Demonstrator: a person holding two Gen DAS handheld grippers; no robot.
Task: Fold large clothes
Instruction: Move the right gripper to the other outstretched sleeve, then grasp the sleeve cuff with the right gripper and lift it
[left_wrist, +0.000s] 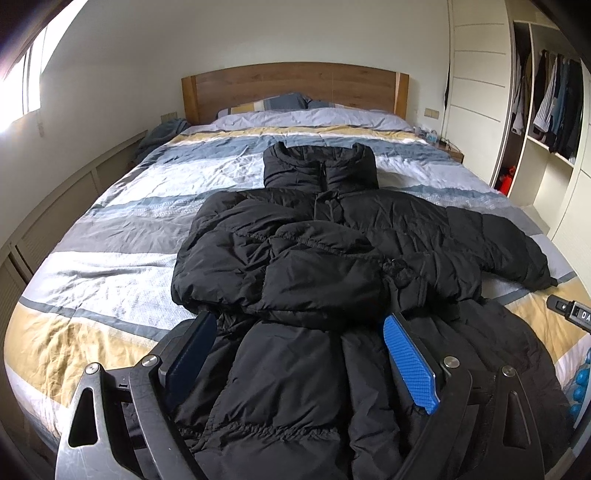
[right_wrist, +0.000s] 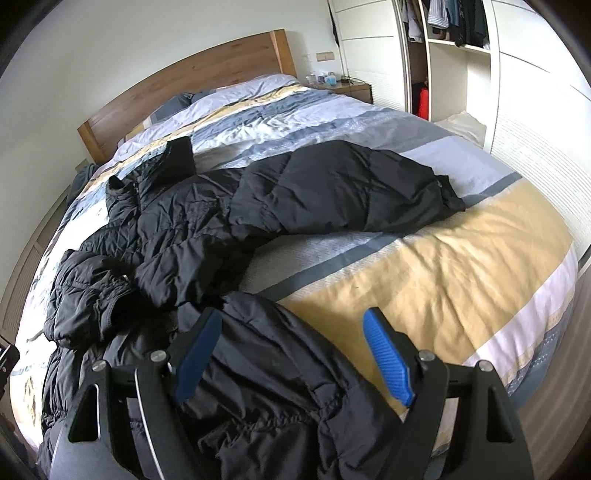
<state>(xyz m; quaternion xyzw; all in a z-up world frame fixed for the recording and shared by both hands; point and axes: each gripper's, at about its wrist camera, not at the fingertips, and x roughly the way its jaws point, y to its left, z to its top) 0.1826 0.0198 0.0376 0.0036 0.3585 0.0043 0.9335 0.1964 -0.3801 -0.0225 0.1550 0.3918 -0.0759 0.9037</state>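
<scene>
The left gripper (left_wrist: 299, 325) is hovering low over the hem end of the black puffer jacket (left_wrist: 332, 236), its blue-padded fingers (left_wrist: 410, 363) standing wide apart with jacket fabric lying below and between them, and they are gripping nothing. The right gripper (right_wrist: 291, 325) is showing the same picture over the jacket's (right_wrist: 236, 206) right hem corner: fingers (right_wrist: 388, 363) spread wide, the puffy edge sitting between them, no pinch on it. The jacket is lying face up on the bed (left_wrist: 110, 236), collar (left_wrist: 319, 166) pointing toward the wooden headboard (left_wrist: 295, 86). One sleeve (left_wrist: 317, 280) is lying folded across the chest (cuff near the middle), while the other sleeve (right_wrist: 343, 192) is stretching out sideways over the striped duvet (right_wrist: 443, 266). Beyond the bed, a nightstand (right_wrist: 354, 90) is standing by the headboard, and an open wardrobe (left_wrist: 546, 110) with hanging clothes is filling the right wall
</scene>
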